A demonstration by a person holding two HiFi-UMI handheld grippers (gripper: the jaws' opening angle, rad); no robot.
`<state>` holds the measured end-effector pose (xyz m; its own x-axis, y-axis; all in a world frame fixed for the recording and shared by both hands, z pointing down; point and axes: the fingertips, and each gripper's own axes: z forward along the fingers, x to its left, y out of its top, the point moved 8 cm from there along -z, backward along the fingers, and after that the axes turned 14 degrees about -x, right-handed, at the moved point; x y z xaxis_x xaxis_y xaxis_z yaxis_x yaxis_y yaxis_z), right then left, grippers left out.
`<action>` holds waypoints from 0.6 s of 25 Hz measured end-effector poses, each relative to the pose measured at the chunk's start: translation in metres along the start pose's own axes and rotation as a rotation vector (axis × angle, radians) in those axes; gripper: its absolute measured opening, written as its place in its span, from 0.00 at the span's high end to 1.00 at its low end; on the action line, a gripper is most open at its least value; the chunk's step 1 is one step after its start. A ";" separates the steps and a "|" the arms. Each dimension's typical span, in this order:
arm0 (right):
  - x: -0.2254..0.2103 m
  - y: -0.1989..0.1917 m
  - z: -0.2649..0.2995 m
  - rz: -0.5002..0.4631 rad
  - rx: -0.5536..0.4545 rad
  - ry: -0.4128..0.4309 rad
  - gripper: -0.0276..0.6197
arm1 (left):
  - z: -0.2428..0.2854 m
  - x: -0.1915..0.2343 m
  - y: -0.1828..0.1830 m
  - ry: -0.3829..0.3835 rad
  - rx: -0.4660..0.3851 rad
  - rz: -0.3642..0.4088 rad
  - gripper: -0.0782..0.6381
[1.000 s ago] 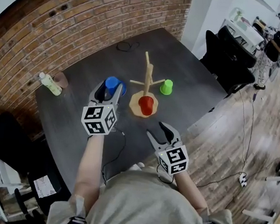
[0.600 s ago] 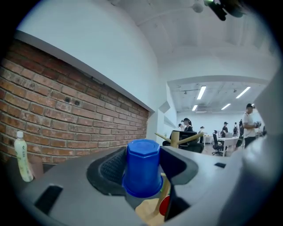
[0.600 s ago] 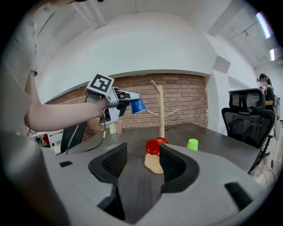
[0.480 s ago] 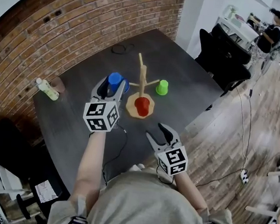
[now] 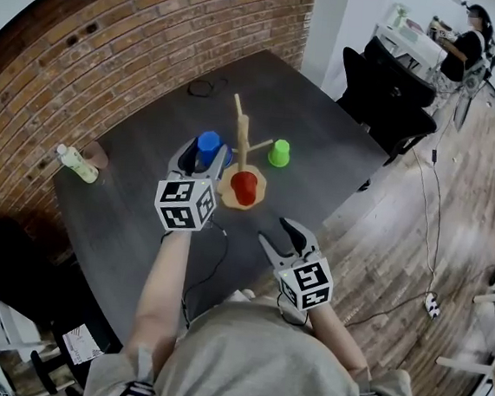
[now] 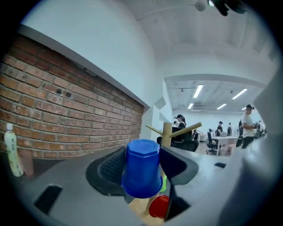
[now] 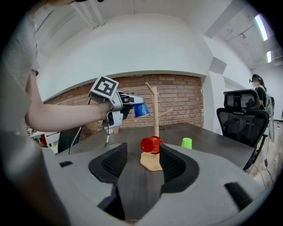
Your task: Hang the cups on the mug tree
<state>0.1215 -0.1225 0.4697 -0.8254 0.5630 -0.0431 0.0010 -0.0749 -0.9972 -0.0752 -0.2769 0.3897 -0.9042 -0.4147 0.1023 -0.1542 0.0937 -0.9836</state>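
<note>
The left gripper (image 5: 203,157) pinches an upturned blue plastic cup (image 6: 141,167) between wide-set jaws, raised just beside the wooden mug tree (image 5: 241,133) mid-table. The right gripper (image 5: 277,233) hangs spread and empty over the dark table's (image 5: 132,217) near edge. A red plastic cup (image 5: 243,186) seems hung on a low peg, though it may rest on the base. A small green plastic cup (image 5: 279,153) stands unhung toward the right edge.

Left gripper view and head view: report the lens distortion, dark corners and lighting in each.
Left gripper view: black vignette in all corners, the blue cup looms large and sharp near the lens, ceiling strip lights burn bright beyond. Head view: fisheye bends the brick wall into an arc, light is even, no glare on the dark table.
</note>
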 end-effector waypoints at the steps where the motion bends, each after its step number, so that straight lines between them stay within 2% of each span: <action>1: 0.000 0.000 0.000 0.000 0.000 -0.001 0.61 | 0.001 -0.001 -0.001 -0.003 0.005 -0.003 0.56; 15: -0.002 0.003 0.001 -0.004 -0.004 0.008 0.61 | 0.002 0.002 -0.002 0.015 0.008 0.005 0.56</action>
<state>0.1223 -0.1245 0.4672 -0.8209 0.5698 -0.0395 0.0000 -0.0692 -0.9976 -0.0758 -0.2791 0.3911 -0.9109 -0.4003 0.0997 -0.1466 0.0883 -0.9852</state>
